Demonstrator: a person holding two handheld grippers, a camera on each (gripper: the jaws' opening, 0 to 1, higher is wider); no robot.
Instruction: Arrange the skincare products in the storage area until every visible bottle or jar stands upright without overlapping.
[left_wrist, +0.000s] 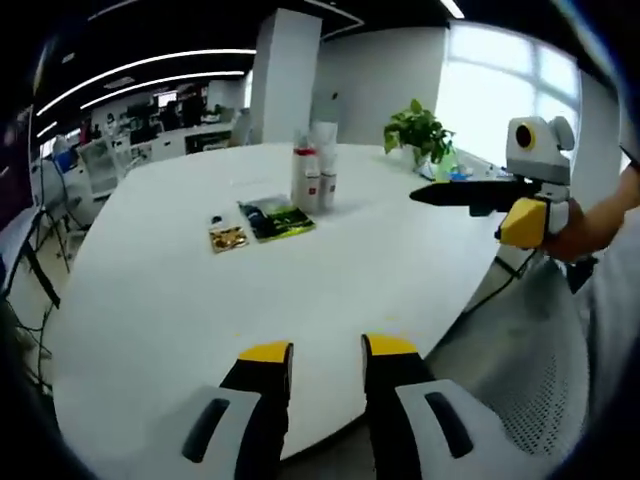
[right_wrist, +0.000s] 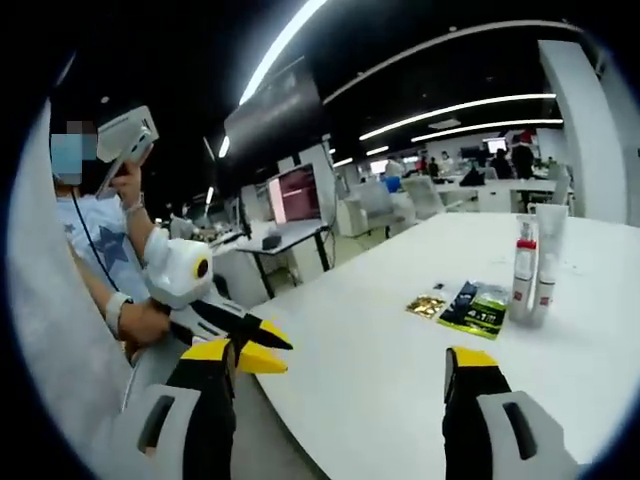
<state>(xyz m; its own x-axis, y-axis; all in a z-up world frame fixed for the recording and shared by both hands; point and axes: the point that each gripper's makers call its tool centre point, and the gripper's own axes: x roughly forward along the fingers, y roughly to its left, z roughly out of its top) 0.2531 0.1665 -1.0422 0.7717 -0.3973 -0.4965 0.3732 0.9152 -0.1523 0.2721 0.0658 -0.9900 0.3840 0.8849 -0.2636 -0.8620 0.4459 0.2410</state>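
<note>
Bottles upright mid-surface | we see packets just beside bottles | left hand-held gripper jaws apart | right hand-held gripper jaws wide apart, both empty.

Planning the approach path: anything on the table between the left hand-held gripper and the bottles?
Left gripper view: bare white table from the left hand-held gripper until two flat packets before the bottles.

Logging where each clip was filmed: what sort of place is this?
Most likely an open-plan office: a large white table, rows of desks with monitors behind, long ceiling light strips, and a potted plant.
</note>
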